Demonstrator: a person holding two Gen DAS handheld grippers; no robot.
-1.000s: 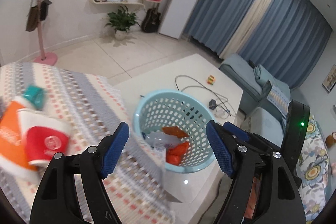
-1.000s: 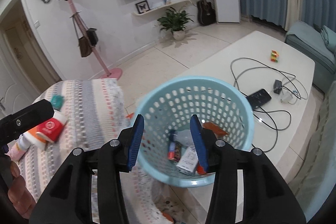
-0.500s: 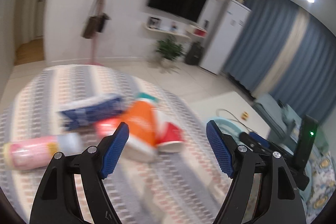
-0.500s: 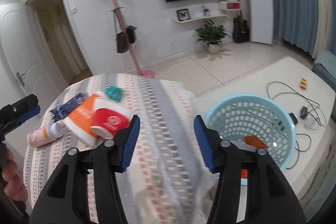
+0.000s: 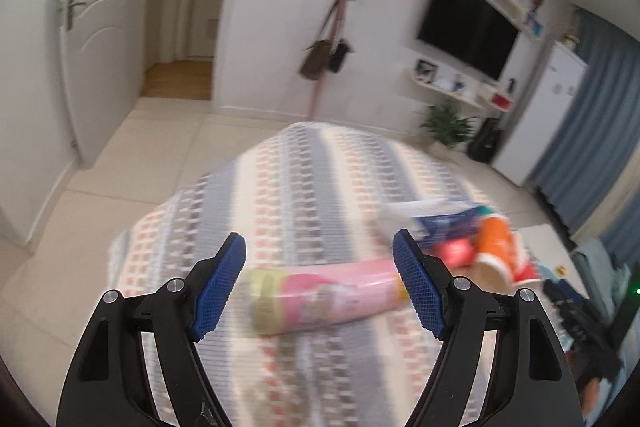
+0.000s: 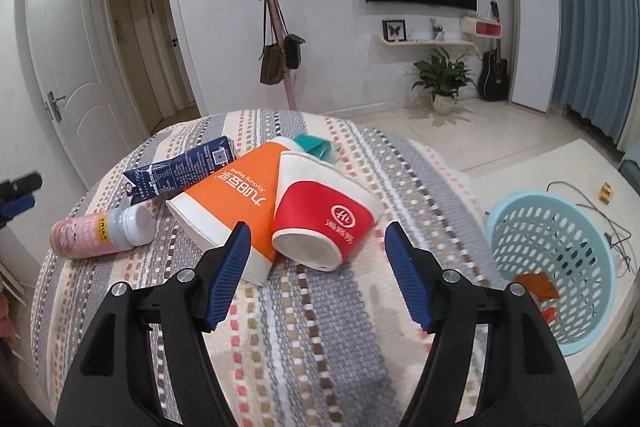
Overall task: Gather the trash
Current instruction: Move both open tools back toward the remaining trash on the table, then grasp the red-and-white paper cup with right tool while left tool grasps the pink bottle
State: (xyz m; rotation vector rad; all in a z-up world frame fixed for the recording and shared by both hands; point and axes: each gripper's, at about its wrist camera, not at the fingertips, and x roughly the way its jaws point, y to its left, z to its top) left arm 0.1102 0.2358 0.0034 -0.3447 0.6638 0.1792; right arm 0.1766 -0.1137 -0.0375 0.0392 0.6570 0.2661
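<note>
- The trash is seen lying on the patterned cloth of the desk: a pink bottle, a blue carton, an orange cup and a red cup, the two cups touching.
- The blue basket, already holding some wrappers, stands beside the desk on the right.
- The right hand-held gripper is spread and empty; its jaws have just been opening, with the red cup framed beyond them but not yet between the pads.
- The left hand-held gripper is likewise spread and empty, lined up on the pink bottle, which lies crosswise.
- The red cup is best straddled across its body and closed on gently, since paper walls may crush.
- The bottle is best gripped across its width, not its length.
</note>
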